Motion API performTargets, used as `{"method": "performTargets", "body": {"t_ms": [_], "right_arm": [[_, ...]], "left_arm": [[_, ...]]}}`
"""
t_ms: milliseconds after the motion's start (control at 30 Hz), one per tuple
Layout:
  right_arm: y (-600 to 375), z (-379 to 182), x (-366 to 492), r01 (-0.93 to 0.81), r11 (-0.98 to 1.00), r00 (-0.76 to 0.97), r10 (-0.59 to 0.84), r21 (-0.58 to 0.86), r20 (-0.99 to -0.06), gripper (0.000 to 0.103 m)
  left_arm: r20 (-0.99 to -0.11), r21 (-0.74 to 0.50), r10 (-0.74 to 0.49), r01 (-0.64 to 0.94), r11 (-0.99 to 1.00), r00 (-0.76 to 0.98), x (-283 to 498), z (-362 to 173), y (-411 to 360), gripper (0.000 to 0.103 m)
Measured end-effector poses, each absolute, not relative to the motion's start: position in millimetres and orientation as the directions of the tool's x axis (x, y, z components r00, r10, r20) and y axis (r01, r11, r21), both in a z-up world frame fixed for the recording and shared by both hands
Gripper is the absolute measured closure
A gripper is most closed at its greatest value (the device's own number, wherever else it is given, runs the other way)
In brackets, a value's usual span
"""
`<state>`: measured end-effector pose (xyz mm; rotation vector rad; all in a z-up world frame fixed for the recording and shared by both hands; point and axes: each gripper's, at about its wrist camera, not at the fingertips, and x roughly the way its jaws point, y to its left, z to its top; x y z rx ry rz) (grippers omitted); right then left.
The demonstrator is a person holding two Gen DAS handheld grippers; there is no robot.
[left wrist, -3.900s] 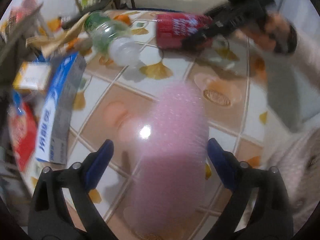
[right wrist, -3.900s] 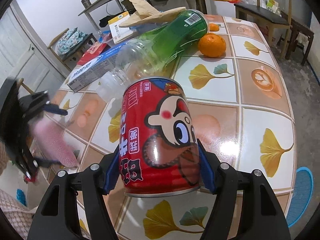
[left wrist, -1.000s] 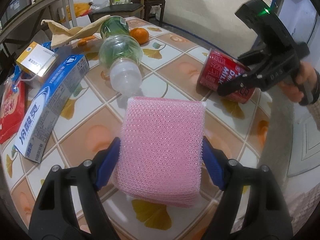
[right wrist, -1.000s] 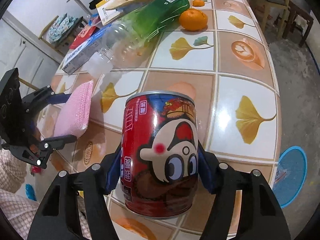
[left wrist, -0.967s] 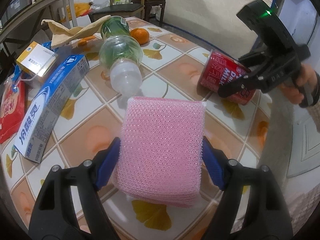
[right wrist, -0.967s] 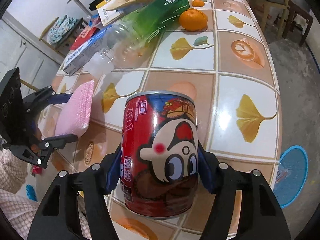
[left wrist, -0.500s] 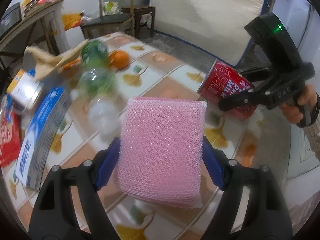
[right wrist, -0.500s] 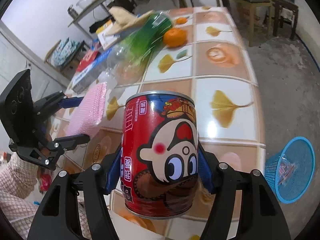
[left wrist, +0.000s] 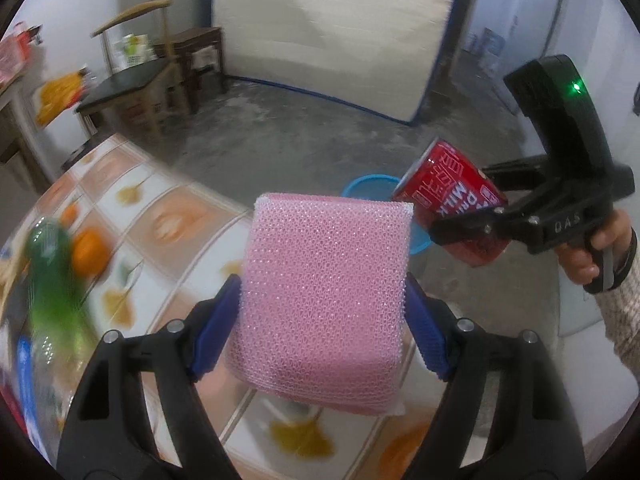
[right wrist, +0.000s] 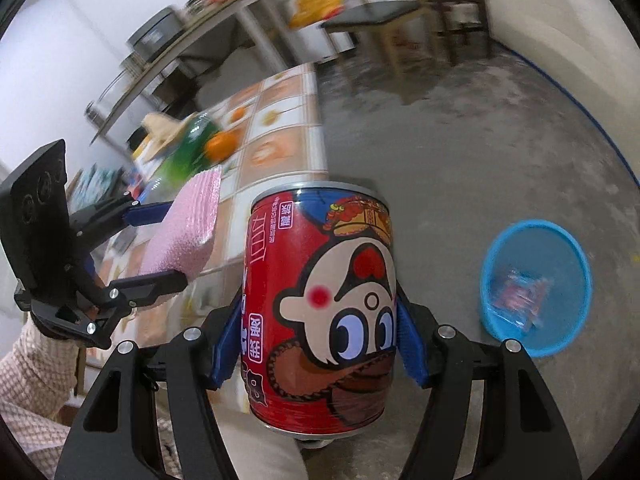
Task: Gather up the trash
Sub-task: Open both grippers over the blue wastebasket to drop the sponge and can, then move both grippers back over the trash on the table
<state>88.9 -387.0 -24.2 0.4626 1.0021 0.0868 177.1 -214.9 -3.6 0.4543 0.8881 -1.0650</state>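
While jaws pinch netted pink sponge [left wrist: 326, 300], cylindrical red can [right wrist: 320, 312] gleams.

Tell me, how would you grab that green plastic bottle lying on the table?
Take the green plastic bottle around its round body, with the tongs coming down from above and their pads on its two long sides. It lies on its side on the tiled table, so the body shows a wide, even curve to squeeze. The orange fruit sits close beside it, so keep clear of that.
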Motion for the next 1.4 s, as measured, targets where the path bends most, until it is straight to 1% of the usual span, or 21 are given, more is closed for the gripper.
{"method": "performTargets", "body": {"t_ms": [133,267,533,633,733,833,867,900,933,967,1067,1200,1300,1400], "right_arm": [[-428,-33,70,0.229,0.883,0.555,0.227,0.409,-0.801,0.039],[-467,-49,59,0.311,0.852,0.557,0.196,0.421,-0.807,0.039],[-541,-105,54,0.466,0.765,0.522,0.167,0.444,-0.836,0.039],[-570,-133,55,0.530,0.718,0.501,0.162,0.450,-0.850,0.039],[-596,-160,55,0.588,0.670,0.489,0.153,0.454,-0.859,0.039],[-617,-186,61,0.624,0.641,0.475,0.143,0.447,-0.868,0.039],[-623,-195,63,0.638,0.631,0.470,0.134,0.441,-0.872,0.038],[-632,-202,61,0.651,0.620,0.465,0.130,0.438,-0.875,0.037],[-636,-208,61,0.664,0.607,0.463,0.126,0.437,-0.877,0.033],[-640,-212,59,0.671,0.596,0.466,0.126,0.442,-0.876,0.030],[-648,-222,54,0.677,0.560,0.497,0.131,0.478,-0.858,0.028],[-645,-220,49,0.678,0.559,0.504,0.117,0.476,-0.856,0.028],[-632,-204,42,0.662,0.590,0.522,0.081,0.463,-0.849,0.028],[-606,-173,34,0.632,0.645,0.542,0.028,0.429,-0.840,0.028]], "left_arm": [[-0.827,-0.103,-0.543,0.911,0.399,0.144,180,-15,-266,0.028],[-0.860,-0.128,-0.503,0.917,0.378,0.088,187,-35,-325,0.028],[-0.909,-0.218,-0.415,0.891,0.399,-0.037,205,-77,-427,0.028],[-0.923,-0.263,-0.374,0.861,0.436,-0.092,212,-102,-464,0.028],[-0.923,-0.310,-0.359,0.814,0.491,-0.136,215,-125,-491,0.027],[-0.914,-0.354,-0.376,0.746,0.563,-0.151,224,-146,-509,0.023],[-0.914,-0.360,-0.378,0.729,0.582,-0.149,226,-151,-512,0.019],[-0.913,-0.366,-0.381,0.708,0.604,-0.146,227,-156,-515,0.018],[-0.913,-0.369,-0.382,0.684,0.629,-0.141,230,-161,-516,0.018],[-0.912,-0.374,-0.387,0.672,0.639,-0.140,232,-163,-517,0.018],[-0.899,-0.398,-0.412,0.661,0.636,-0.146,231,-158,-515,0.016],[-0.889,-0.388,-0.443,0.695,0.605,-0.111,228,-137,-499,0.016],[-0.871,-0.405,-0.481,0.703,0.585,-0.102,227,-111,-480,0.016],[-0.848,-0.412,-0.524,0.723,0.555,-0.081,220,-72,-443,0.016]]}}
